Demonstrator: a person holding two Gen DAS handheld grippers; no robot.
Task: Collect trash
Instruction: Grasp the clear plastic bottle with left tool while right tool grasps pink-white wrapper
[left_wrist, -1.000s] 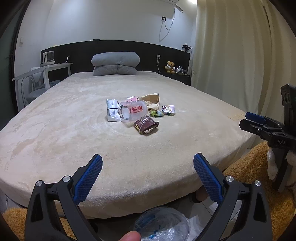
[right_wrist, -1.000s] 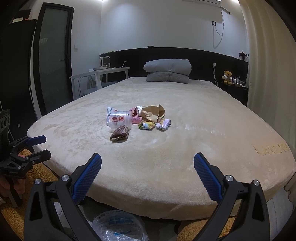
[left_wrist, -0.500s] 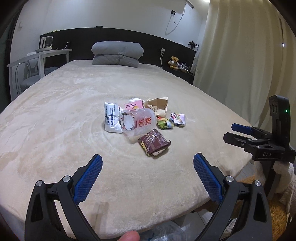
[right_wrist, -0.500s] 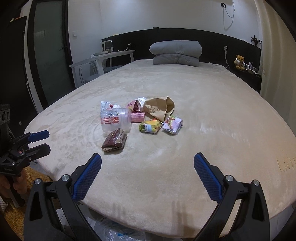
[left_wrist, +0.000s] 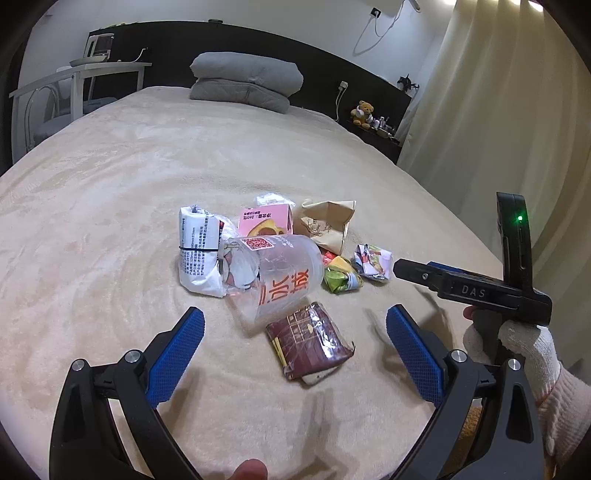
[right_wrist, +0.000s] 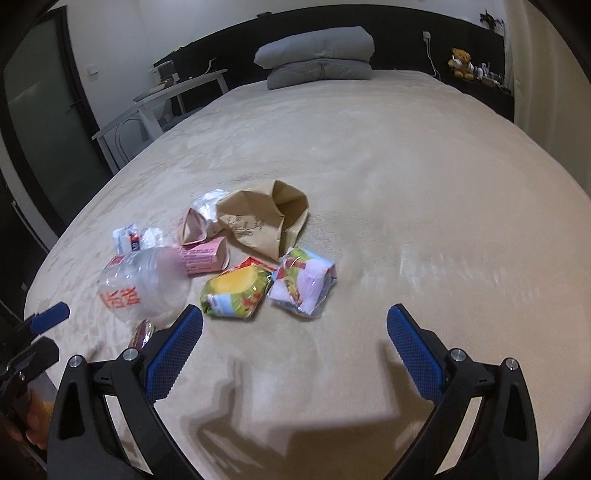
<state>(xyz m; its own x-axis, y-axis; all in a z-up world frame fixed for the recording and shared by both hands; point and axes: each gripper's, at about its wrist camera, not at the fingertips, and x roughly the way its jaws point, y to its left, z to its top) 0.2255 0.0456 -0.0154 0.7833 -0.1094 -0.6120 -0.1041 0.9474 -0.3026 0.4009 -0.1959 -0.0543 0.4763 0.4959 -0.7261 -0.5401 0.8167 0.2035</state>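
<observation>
Beige plush covers the bed (left_wrist: 110, 184) that fills your left wrist view, and the trash lies in a loose cluster near its middle. Your left gripper (left_wrist: 295, 354) hangs released, its blue pads spread wide and holding nothing, with the brown snack wrapper (left_wrist: 310, 343) lying on the bed between them. Just beyond it a clear plastic cup (left_wrist: 273, 277) with red lettering lies on its side, touching a white folded packet (left_wrist: 197, 254) on its left and a pink carton (left_wrist: 264, 221) behind. A tan paper bag (left_wrist: 328, 225) sits further back, with a green-yellow wrapper (left_wrist: 341, 278) and a crumpled white wrapper (left_wrist: 373, 258) to the right. Your right gripper (left_wrist: 402, 267) reaches in from the right edge, held by a gloved hand (left_wrist: 524, 347); from here you cannot tell how its jaws stand. Grey folded bedding (left_wrist: 245, 79) rests at the headboard, and a teddy bear (left_wrist: 364, 112) sits on the side shelf. In your right wrist view, the right gripper (right_wrist: 295, 354) is plainly released, pads wide apart and empty, over bare blanket. The green-yellow wrapper (right_wrist: 236, 291) and crumpled white wrapper (right_wrist: 304, 282) lie side by side just ahead, the paper bag (right_wrist: 264, 221) gapes open behind them, and the pink carton (right_wrist: 203, 256) and clear cup (right_wrist: 144, 284) lie to the left. Your left gripper (right_wrist: 44, 334) shows at the left edge, pads parted.
</observation>
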